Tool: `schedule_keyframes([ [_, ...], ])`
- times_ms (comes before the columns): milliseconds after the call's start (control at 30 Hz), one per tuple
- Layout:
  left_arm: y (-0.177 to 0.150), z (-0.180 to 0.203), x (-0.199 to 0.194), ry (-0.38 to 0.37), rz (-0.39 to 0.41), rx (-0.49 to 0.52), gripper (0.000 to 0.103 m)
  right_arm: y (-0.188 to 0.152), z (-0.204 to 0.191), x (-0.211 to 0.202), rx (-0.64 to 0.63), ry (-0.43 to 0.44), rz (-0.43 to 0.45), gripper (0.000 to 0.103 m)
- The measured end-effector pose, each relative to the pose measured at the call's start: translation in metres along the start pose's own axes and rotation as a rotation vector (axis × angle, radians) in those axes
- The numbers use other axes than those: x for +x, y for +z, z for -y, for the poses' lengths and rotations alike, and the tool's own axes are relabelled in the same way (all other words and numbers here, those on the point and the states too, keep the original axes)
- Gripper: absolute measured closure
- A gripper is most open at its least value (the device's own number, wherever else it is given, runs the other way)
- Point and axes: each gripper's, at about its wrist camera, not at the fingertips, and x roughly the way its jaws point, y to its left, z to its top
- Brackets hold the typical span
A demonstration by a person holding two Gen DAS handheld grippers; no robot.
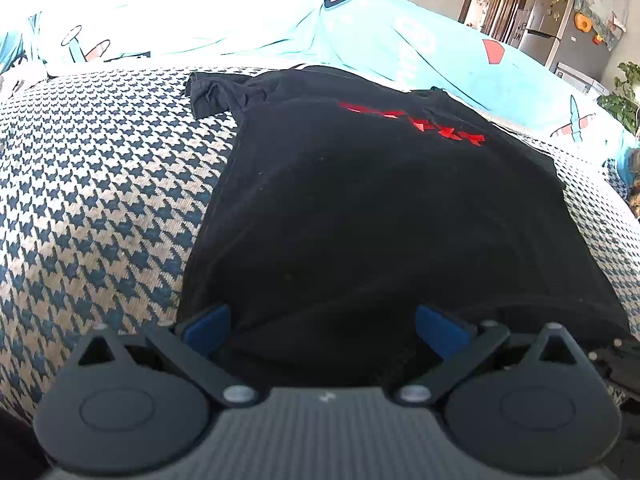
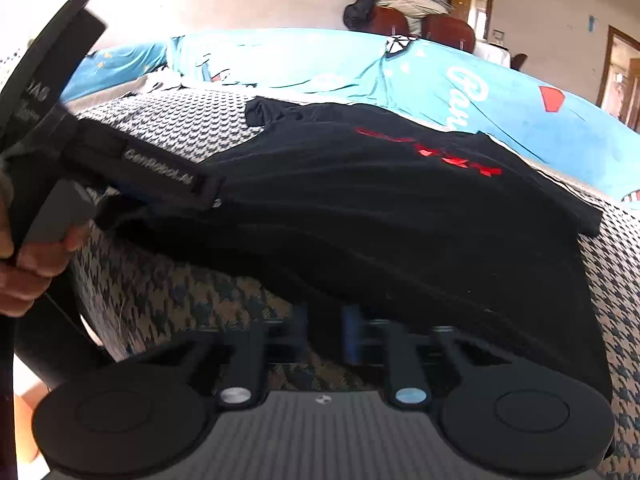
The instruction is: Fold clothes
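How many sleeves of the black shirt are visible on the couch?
2. One sleeve lies bunched at the far left of the black shirt; the other sleeve reaches right onto the checked cover. Nothing seems hidden.

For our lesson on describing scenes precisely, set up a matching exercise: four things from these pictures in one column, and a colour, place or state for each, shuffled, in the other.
Column A
1. T-shirt
2. Sofa cover
3. Left tool
4. Blanket

Column B
a. turquoise with cartoon prints, behind the shirt
b. black with red print, lying spread out
c. fingers apart at the shirt's near hem
d. houndstooth pattern, under the shirt

Pairs: 1-b, 2-d, 3-c, 4-a
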Motion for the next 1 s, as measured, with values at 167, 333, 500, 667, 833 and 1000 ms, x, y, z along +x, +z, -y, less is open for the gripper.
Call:
schedule_keyframes([
  [167, 0.002, -0.005, -0.002, -0.006, 0.005, -0.029, 0.0, 0.003, 0.006, -0.018, 0.035, 0.031, 0.015, 0.098],
  [333, 0.003, -0.01, -0.005, 0.001, 0.012, -0.058, 0.0, -0.004, 0.011, -0.043, 0.045, 0.032, 0.013, 0.099],
  [500, 0.002, -0.013, -0.007, 0.01, 0.017, -0.07, 0.0, -0.01, 0.01, -0.047, 0.039, 0.044, -0.028, 0.099],
  [667, 0.002, -0.015, -0.009, 0.017, 0.019, -0.08, 0.0, -0.014, 0.008, -0.047, 0.045, 0.068, -0.057, 0.099],
  [833, 0.001, -0.013, -0.009, 0.025, 0.018, -0.077, 0.0, -0.018, 0.004, -0.048, 0.052, 0.109, -0.096, 0.1],
  [1000, 0.0, -0.009, -0.01, 0.024, 0.021, -0.063, 0.0, -0.02, 0.003, -0.052, 0.074, 0.102, -0.091, 0.099],
])
